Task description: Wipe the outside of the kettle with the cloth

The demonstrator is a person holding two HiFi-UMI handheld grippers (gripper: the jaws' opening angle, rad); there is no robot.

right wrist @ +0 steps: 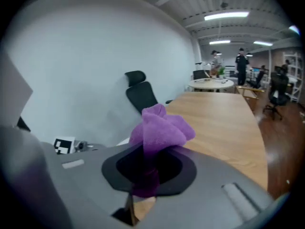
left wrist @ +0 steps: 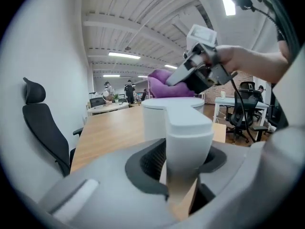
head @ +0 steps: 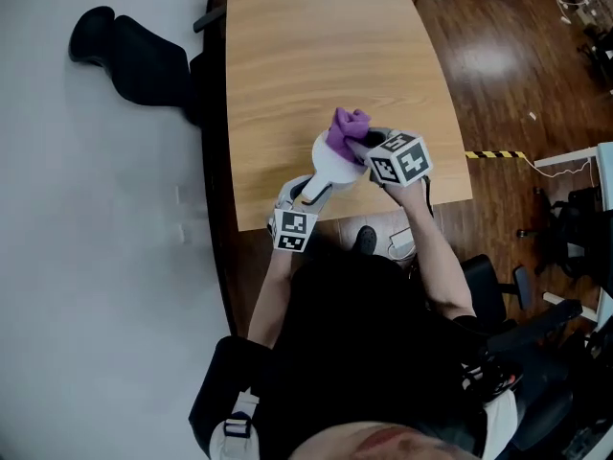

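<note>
Kettle (head: 335,161) position: upright on the wooden table (head: 316,46), close to the table's near edge and in front of the person. I see a plain white body with a flat top.

Print: the markings I can make out are the square black-and-white markers on the cube of each gripper. They are patterns, not words. In the right gripper view one such marker (right wrist: 62,146) shows at the lower left.

Orientation: in the head view the kettle's long axis, handle to body, runs diagonally from lower left to upper right. The handle (left wrist: 188,142) points back toward the person. I cannot tell where the spout faces.

Left gripper (head: 305,192): jaws closed on the handle, which fills the gap between them in the left gripper view. The kettle body rises just beyond.

Right gripper (head: 364,147): jaws clamped on the purple cloth (right wrist: 159,132), which bunches up above them. In the head view the cloth (head: 347,127) lies against the far side of the kettle's top.

A black office chair (head: 134,56) stands off the table's left side.
</note>
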